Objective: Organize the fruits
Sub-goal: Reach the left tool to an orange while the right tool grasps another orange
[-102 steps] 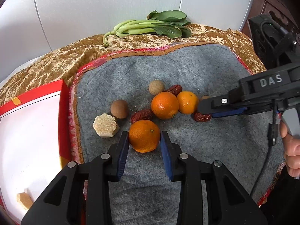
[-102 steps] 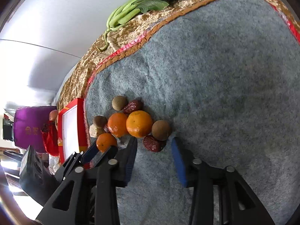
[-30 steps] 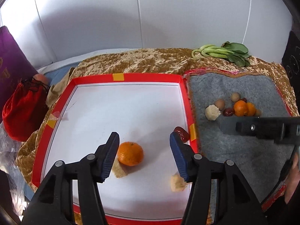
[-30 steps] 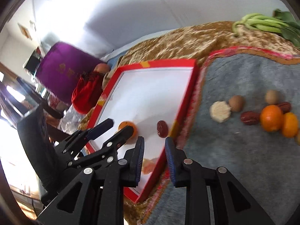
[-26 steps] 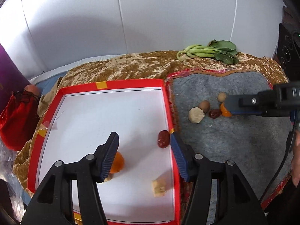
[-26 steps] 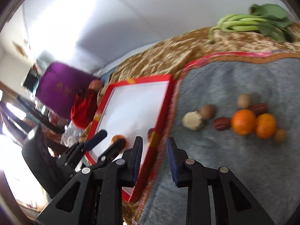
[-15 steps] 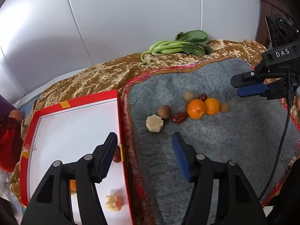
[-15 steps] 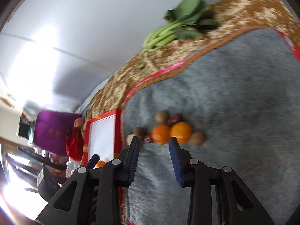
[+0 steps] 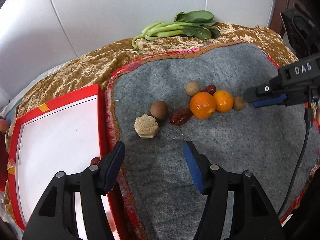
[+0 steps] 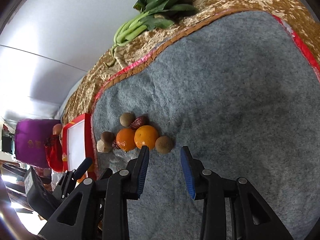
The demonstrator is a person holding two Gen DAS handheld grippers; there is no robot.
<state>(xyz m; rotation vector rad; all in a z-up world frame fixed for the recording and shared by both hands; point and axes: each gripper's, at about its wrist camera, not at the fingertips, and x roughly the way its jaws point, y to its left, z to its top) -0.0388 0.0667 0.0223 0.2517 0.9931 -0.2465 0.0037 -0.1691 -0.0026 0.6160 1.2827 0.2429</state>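
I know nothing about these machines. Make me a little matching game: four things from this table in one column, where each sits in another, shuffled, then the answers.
Things:
1. leafy greens
2. two oranges
3. pale hexagonal block
4. red-rimmed tray

Places:
A. grey felt mat, among brown fruits and red dates
B. gold cloth, by the wall
C. grey mat, nearest the tray
D. left of the grey mat

Pairs: 1-B, 2-A, 3-C, 4-D

behind the table we see a pale panelled wall [image 9: 120,20] with thin vertical seams, dark wooden furniture [image 9: 280,10] at the far right, and, in the right wrist view, bright daylight [image 10: 18,100] flooding in at the left.
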